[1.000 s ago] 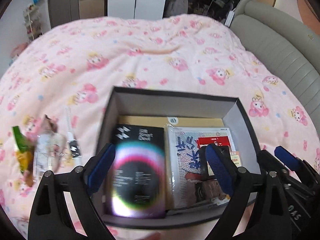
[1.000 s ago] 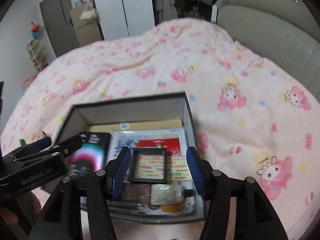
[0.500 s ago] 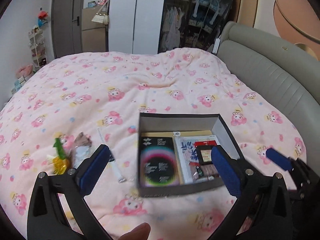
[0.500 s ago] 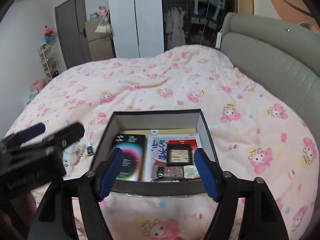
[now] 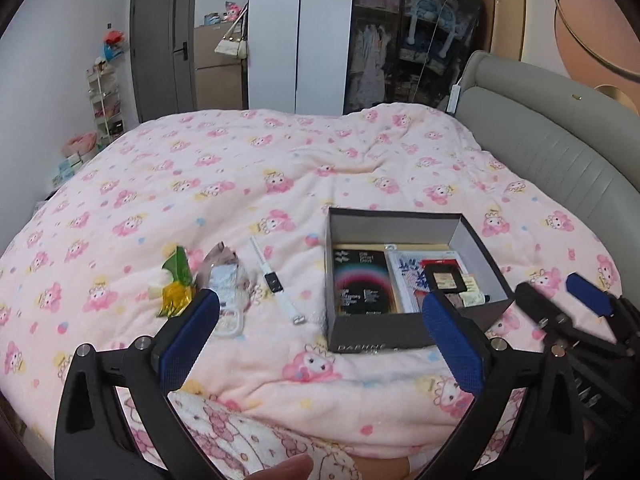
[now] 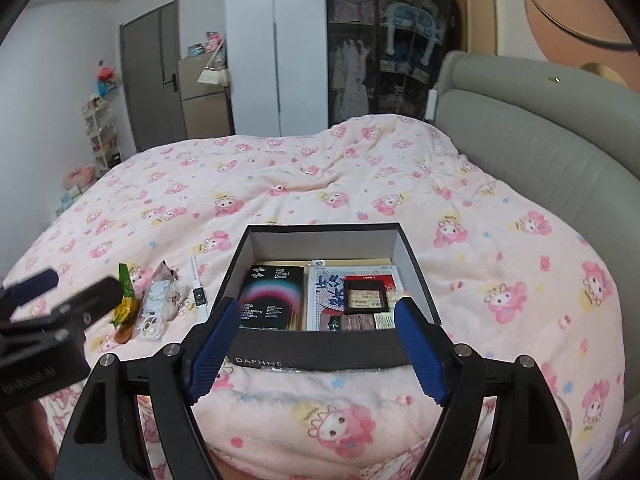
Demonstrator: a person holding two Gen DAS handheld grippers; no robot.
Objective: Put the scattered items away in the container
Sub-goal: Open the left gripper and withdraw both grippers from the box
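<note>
The left gripper [image 5: 320, 340] hangs above the near edge of the bed with its blue pads spread wide and nothing between them. The right gripper [image 6: 316, 344] also holds nothing; its jaws are opening, and through the gap shows only the near wall of the box [image 6: 320, 354].

The box, dark outside and grey inside, sits open on the pink quilt [image 6: 480, 248]. Seen by the left camera it lies at about three o'clock from the middle of the frame; for the right camera it sits just ahead, near six o'clock. Inside it lie a black packet [image 6: 272, 296] with a pink and blue arc on the left, a patterned white packet [image 6: 324, 300] on the right, and a small dark case [image 6: 366, 295] on top of that, with small wrapped pieces at the near wall.

Outside the box, toward nine o'clock from it, lie a white watch [image 5: 276, 282], a clear phone case [image 5: 226, 292] and a green and yellow wrapper [image 5: 176, 284], close to one another.
</note>
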